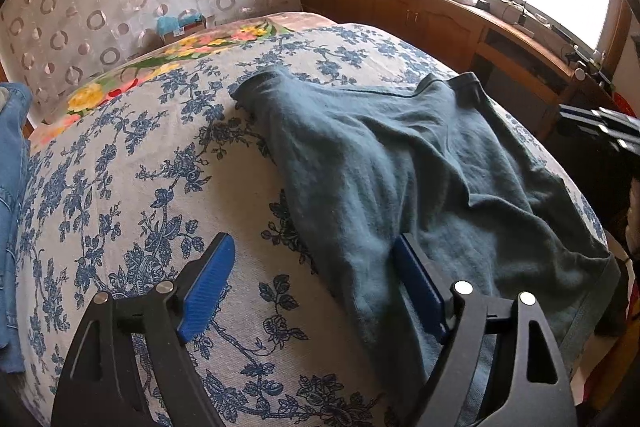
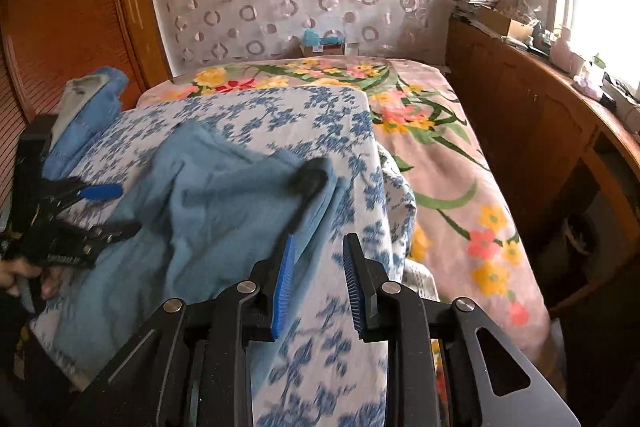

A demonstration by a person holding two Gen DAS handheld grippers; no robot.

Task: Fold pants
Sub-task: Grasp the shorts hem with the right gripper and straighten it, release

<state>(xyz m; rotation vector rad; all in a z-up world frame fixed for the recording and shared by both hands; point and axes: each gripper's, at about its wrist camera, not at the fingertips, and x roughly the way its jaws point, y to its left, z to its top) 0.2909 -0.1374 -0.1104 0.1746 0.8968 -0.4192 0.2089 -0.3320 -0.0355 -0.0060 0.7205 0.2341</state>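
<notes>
The pants (image 1: 420,179), a soft blue-green pair, lie rumpled on the blue-flowered bedspread (image 1: 140,187), toward its window-side edge, with one end bunched up toward the bright floral sheet (image 1: 132,83) beyond the bedspread's far edge. The left gripper (image 1: 316,291) sits low at the near end of the pants, its jaws spread wide and holding nothing; one blue pad (image 1: 416,283) rests against or just over the cloth's near edge, the other pad (image 1: 208,283) is out over bare bedspread. The right gripper (image 2: 318,287) hovers beside the pants (image 2: 208,211) over the bedspread (image 2: 320,355), jaws partly parted and empty; in its view the left gripper (image 2: 104,207) shows at the pants' other side. A folded denim garment (image 1: 12,187) lies at the bedspread's far-left margin. By my reading, the work is at the spreading or first-grasp stage, since no neat fold shows. The next move likely calls for each gripper to pinch an edge of the pants, probably a cuff or waist corner, then pull the cloth flat before doubling it over.
</notes>
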